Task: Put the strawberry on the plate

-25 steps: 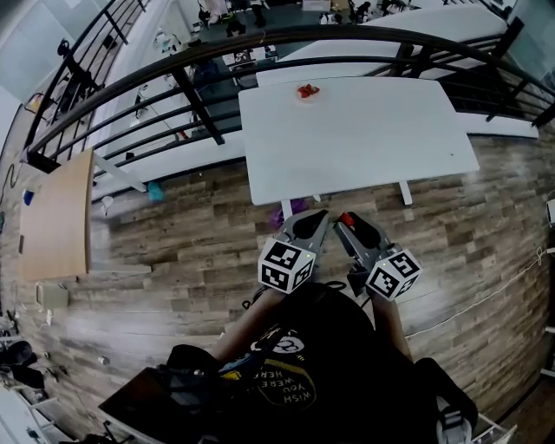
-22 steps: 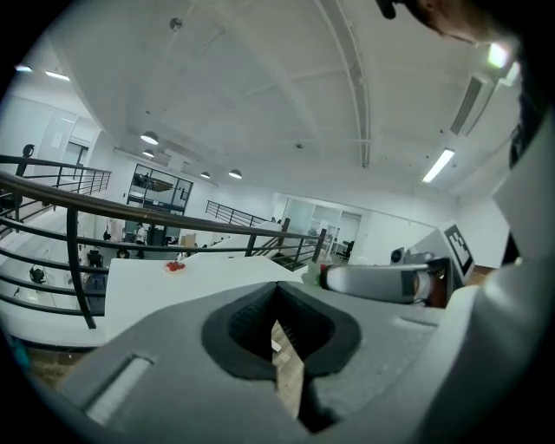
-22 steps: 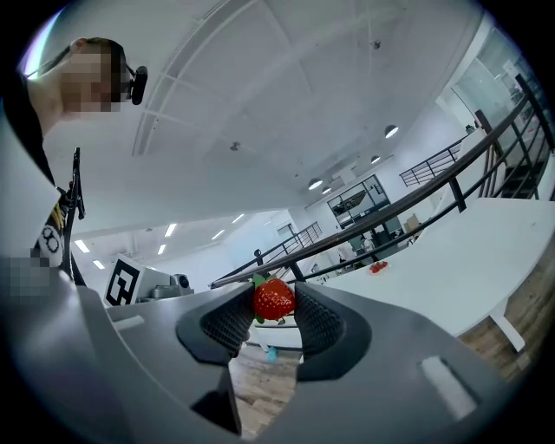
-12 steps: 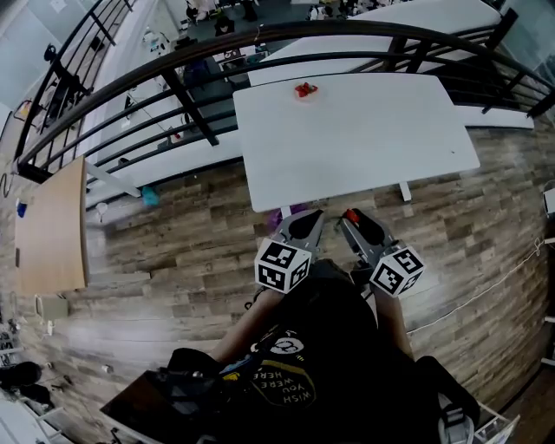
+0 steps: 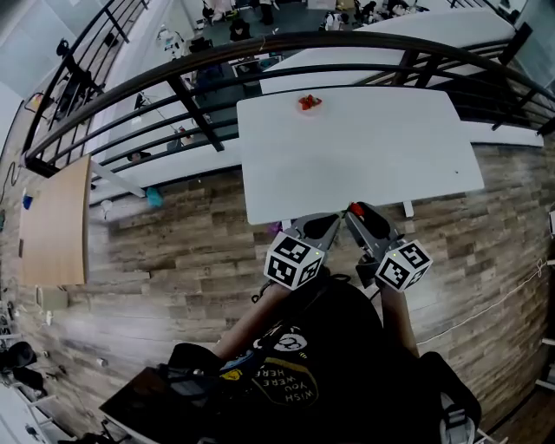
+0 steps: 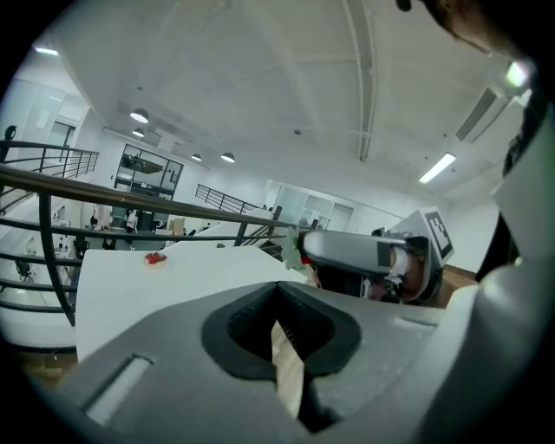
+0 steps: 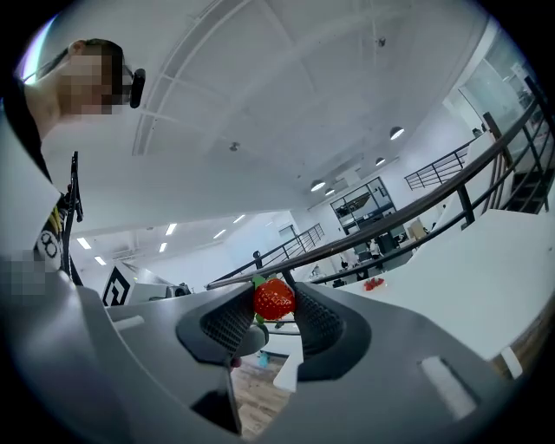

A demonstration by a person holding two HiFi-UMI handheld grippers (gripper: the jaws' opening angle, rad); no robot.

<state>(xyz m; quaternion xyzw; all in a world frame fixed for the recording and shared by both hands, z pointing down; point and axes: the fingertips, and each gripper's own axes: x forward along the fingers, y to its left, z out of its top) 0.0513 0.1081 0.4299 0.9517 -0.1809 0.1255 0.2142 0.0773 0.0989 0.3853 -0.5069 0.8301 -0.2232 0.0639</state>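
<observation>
A red strawberry (image 7: 274, 301) with a green leaf is pinched between the pads of my right gripper (image 7: 274, 293), which is shut on it. In the head view that gripper (image 5: 355, 212) reaches the near edge of the white table (image 5: 373, 147), with the strawberry (image 5: 355, 208) at its tip. My left gripper (image 5: 329, 224) is close beside it on the left, shut and holding nothing, its tips (image 6: 277, 286) meeting. A small plate (image 5: 310, 104) with red strawberries on it sits at the table's far edge, and shows small in both gripper views: plate (image 6: 154, 257), plate (image 7: 375, 284).
A black metal railing (image 5: 199, 65) curves behind the table, with another white table (image 5: 408, 22) beyond it. A wooden tabletop (image 5: 56, 217) stands at the left over the plank floor (image 5: 173, 243). The person's dark shirt fills the bottom of the head view.
Both grippers have moved forward together, from over the floor to the table's near edge. The strawberry stays in the right gripper.
</observation>
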